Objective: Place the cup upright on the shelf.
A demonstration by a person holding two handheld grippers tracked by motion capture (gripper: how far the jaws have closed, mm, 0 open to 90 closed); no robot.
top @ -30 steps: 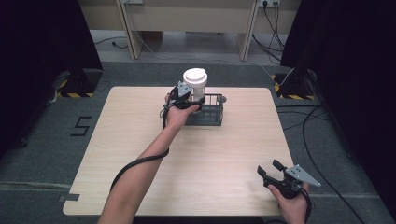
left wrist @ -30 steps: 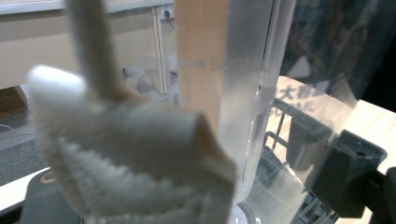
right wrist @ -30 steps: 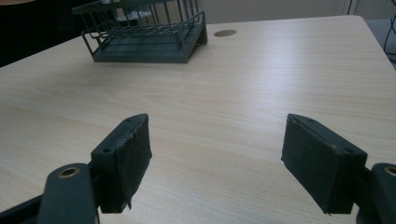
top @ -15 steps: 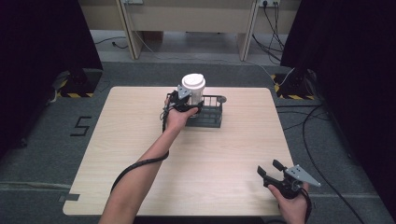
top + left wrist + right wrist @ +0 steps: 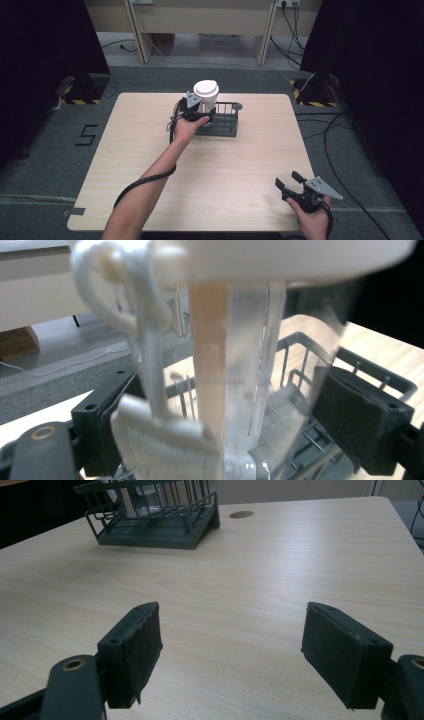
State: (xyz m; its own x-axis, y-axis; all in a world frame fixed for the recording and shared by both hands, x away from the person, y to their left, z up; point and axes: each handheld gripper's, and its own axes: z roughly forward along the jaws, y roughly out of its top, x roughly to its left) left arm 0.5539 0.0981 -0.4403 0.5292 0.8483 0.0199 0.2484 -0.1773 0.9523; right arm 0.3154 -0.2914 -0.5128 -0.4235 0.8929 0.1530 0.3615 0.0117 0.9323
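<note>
Black two-jaw left gripper [image 5: 201, 111] and right gripper [image 5: 289, 186] each carry a grey triangular plate, brass-ringed screw holes, and a trailing black cable; forearms are unsleeved.

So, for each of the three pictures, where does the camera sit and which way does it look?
High view: above the person's side, looking forward and down at the table; both forearms enter from below.
Left gripper view: on the left gripper, facing the clear cup between its jaws.
Right gripper view: on the right gripper, looking across the table between its open jaws.
All three share the wire basket.
</note>
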